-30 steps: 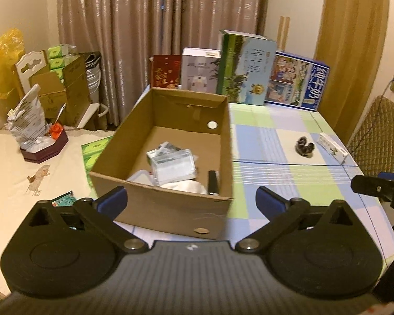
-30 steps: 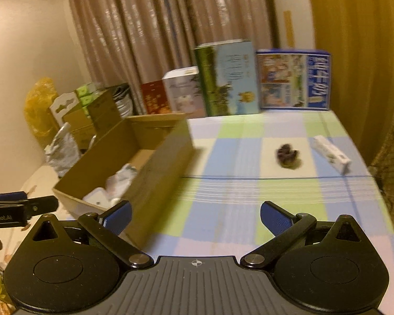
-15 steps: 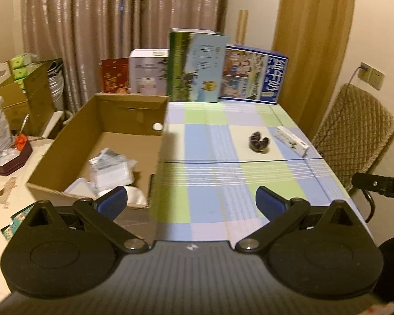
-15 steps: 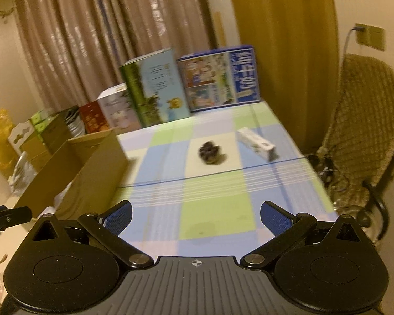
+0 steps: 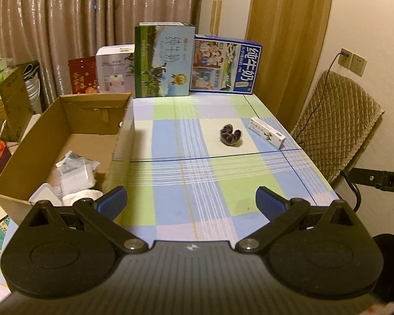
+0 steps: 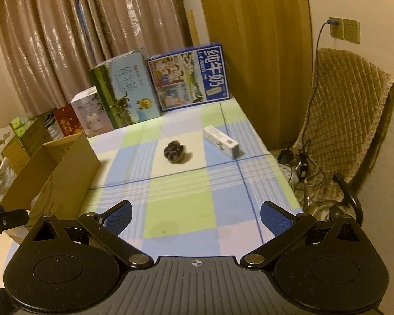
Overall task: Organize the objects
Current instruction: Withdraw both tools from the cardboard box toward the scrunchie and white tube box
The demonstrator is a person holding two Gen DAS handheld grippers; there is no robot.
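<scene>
The small dark ridged object (image 6: 174,153) sits on a white square of the checked tablecloth (image 6: 181,207), well ahead of the right gripper (image 6: 195,215) and a little to the left of its centre line. Just to the right of it, also far ahead of that gripper, lies a small white carton (image 6: 221,141), angled across a blue square; the two are near each other but apart. From the left gripper (image 5: 191,201) the same dark object (image 5: 230,137) lies well ahead and off to the right, with the carton (image 5: 268,132) further right again.

Both grippers hover above the near edge of the table with their blue-padded fingers (image 6: 118,216) spread wide, nothing between them.

Ahead and to the left of the left gripper stands an open cardboard box (image 5: 123,141), with white packets (image 5: 73,173) in its bottom. Beyond everything, at the table's far edge, printed milk cartons (image 5: 162,60) stand upright against the curtains. A quilted chair (image 6: 346,120) stands off to the right.
</scene>
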